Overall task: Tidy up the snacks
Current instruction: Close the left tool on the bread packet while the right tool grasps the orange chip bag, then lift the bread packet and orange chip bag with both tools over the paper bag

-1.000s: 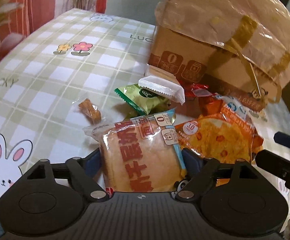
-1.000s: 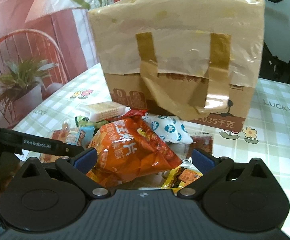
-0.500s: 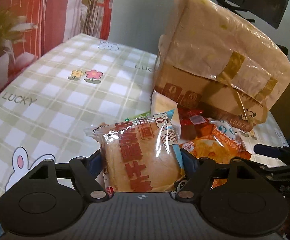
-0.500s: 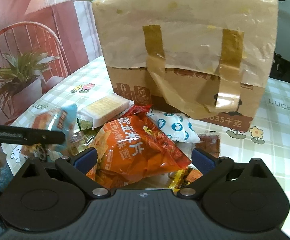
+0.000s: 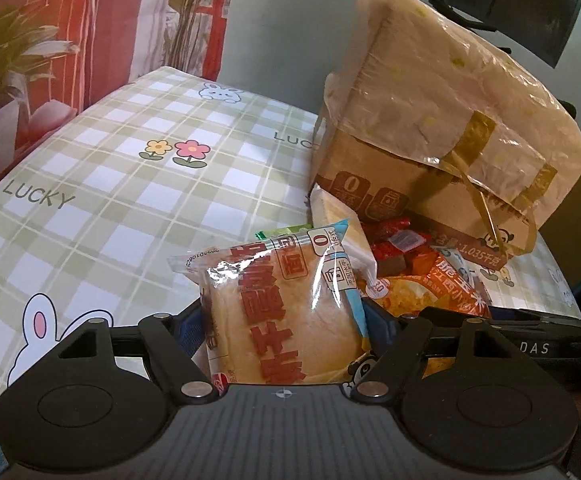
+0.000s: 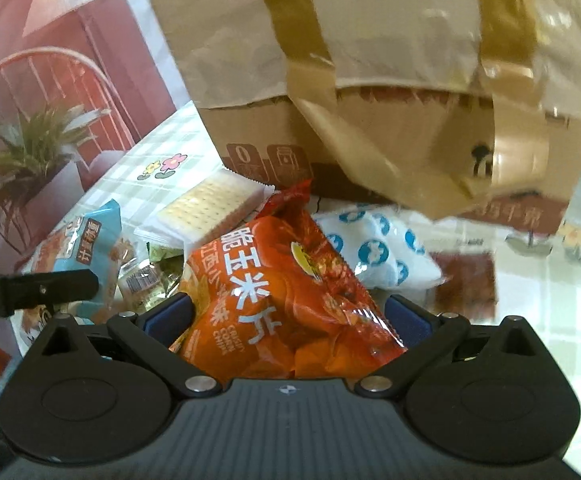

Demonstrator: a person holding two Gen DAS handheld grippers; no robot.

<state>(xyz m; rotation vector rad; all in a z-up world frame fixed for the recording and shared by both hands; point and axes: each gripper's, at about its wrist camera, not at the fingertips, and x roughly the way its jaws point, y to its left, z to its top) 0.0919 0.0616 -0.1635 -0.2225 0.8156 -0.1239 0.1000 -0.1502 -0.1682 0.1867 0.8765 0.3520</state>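
Both 2 grippers loaded: left gripper (image 5: 284, 316) clamps bread packet (image 5: 286, 320), right gripper (image 6: 288, 312) clamps orange chip bag (image 6: 286, 300), each lifted above the near snack pile, likely bound for the far cardboard box (image 5: 430, 140).

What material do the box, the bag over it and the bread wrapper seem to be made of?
Box: brown corrugated cardboard by its look, matte, with printed marks.
Bag over it: thin plastic film, probably; translucent, wrinkled, with glare and darker handle strips.
Bread wrapper, held in the left gripper: clear glossy plastic film; the bread shows through and light streaks cross it.
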